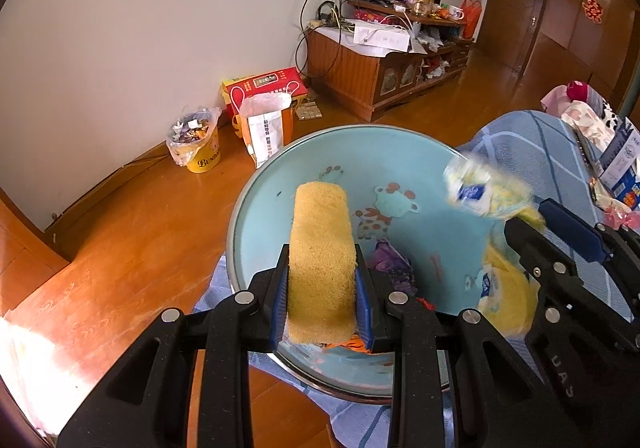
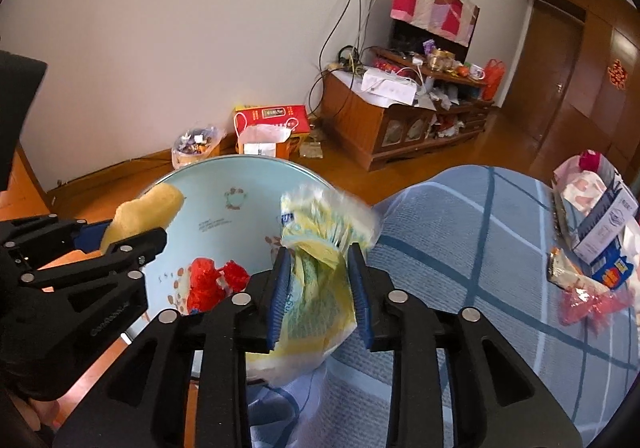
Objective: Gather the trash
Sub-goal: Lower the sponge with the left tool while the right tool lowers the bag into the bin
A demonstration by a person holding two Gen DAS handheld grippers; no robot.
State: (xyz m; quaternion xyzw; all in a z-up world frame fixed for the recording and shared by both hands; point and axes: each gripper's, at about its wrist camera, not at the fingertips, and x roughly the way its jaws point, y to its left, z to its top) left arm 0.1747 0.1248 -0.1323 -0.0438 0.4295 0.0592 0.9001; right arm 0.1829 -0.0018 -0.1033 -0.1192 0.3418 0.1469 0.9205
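Observation:
A light blue basin (image 1: 280, 176) with cartoon prints stands at the edge of a table with a blue checked cloth. My left gripper (image 1: 322, 280) is shut on a yellow sponge (image 1: 320, 248) and holds it over the basin; the sponge also shows in the right wrist view (image 2: 148, 208). My right gripper (image 2: 318, 288) is shut on a yellow and white plastic wrapper (image 2: 320, 280), held over the basin's right rim (image 2: 240, 160); the wrapper also shows in the left wrist view (image 1: 484, 188). Purple trash (image 1: 390, 260) and red trash (image 2: 212, 280) lie in the basin.
The blue checked tablecloth (image 2: 480, 240) carries a blue and white carton (image 2: 608, 232), a snack packet (image 2: 564, 272) and red wrapping (image 2: 588, 304) at the right. On the wooden floor by the wall stand a yellow bin (image 1: 200, 144), a paper bag (image 1: 266, 128) and a red box (image 1: 264, 86).

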